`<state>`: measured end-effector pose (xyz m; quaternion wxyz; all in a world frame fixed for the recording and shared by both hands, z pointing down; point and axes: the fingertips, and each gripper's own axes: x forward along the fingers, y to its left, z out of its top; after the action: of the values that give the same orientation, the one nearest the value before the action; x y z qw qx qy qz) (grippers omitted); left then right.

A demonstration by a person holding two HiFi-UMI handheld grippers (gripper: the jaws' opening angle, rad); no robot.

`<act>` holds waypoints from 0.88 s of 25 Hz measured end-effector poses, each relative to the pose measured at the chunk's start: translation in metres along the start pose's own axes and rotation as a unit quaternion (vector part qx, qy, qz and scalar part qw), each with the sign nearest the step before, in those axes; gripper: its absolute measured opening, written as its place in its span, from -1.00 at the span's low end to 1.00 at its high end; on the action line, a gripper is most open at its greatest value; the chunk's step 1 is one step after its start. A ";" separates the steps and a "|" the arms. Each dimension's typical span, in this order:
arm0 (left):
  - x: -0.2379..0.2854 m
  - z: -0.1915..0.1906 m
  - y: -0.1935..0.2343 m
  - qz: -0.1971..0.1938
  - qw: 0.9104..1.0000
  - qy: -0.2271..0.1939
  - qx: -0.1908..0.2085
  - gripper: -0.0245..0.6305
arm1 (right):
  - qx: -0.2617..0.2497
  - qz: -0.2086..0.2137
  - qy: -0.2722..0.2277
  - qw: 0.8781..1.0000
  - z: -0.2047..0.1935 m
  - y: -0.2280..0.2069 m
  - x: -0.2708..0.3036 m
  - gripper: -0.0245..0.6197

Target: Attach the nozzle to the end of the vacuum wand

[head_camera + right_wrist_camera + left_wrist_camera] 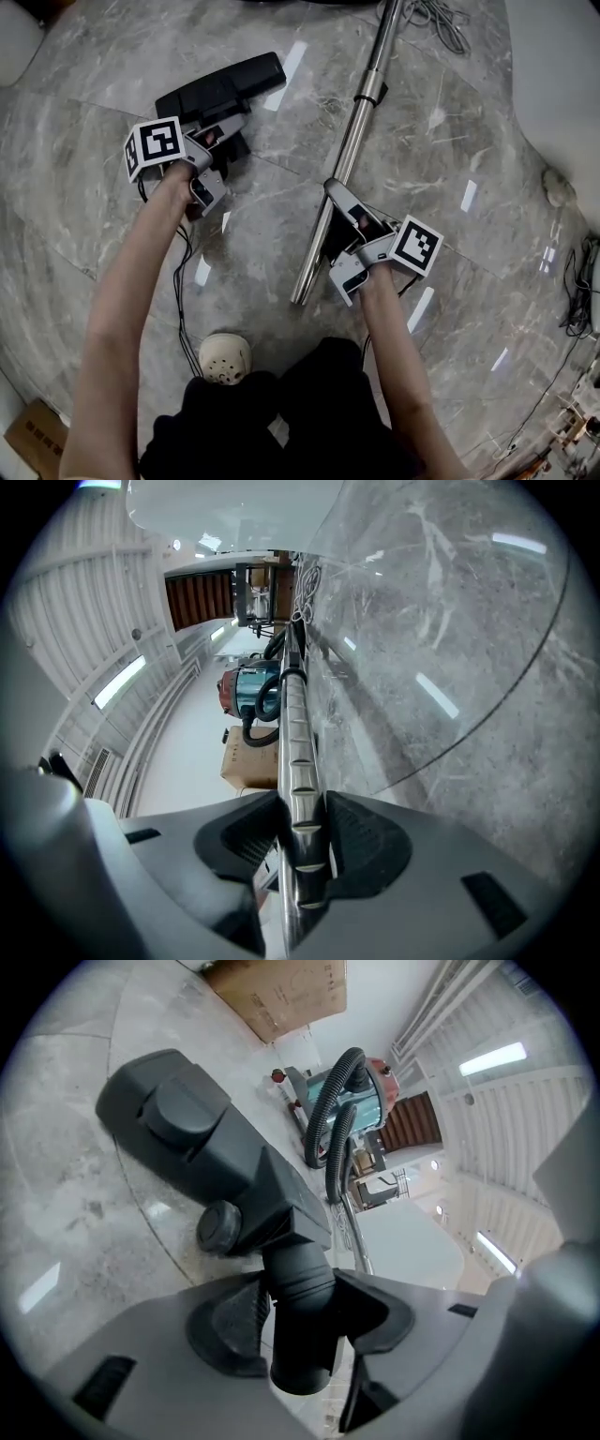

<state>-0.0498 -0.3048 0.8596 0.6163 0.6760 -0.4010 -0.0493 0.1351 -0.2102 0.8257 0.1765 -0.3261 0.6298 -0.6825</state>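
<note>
Head view: my left gripper (223, 155) has its fingers clenched on the neck of the nozzle (225, 84), whose flat head lies on the floor (84, 216) just beyond them. My right gripper (337, 234) grips the vacuum wand (361, 117). The wand's long axis runs diagonally away from me, and its free end pokes out on my side of the right fingers, between the two hands and nearer the right.

Left gripper view: the neck tube stands between the fingers (230, 1321), both pads against it. Its open mouth points back past them toward me.

Right gripper view: the fingers (361, 841) pinch the chrome tube, which runs straight ahead of them.

I judge the neck's mouth must swing round to face the wand's end.
</note>
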 end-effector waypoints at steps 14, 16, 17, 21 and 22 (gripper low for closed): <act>-0.107 0.004 -0.092 -0.212 0.965 -0.154 0.023 -0.30 | 0.087 0.066 -0.071 0.992 0.024 0.044 0.056 -0.43; -0.132 0.009 -0.108 -0.234 0.953 -0.190 0.038 -0.30 | 0.108 0.082 -0.077 0.988 0.020 0.052 0.068 -0.43; -0.144 0.011 -0.116 -0.241 0.947 -0.204 0.052 -0.30 | 0.123 0.092 -0.080 0.985 0.019 0.058 0.074 -0.43; -0.186 0.021 -0.153 -0.251 0.928 -0.244 0.128 -0.30 | 0.179 0.118 -0.092 0.972 0.014 0.093 0.107 -0.43; -0.197 0.024 -0.165 -0.257 0.922 -0.254 0.140 -0.30 | 0.190 0.119 -0.096 0.970 0.013 0.102 0.115 -0.43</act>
<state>-0.1169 -0.2187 0.6260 0.3588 0.7999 -0.3599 -0.3193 0.0434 -0.3098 0.7517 0.3748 -0.2736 0.5029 -0.7292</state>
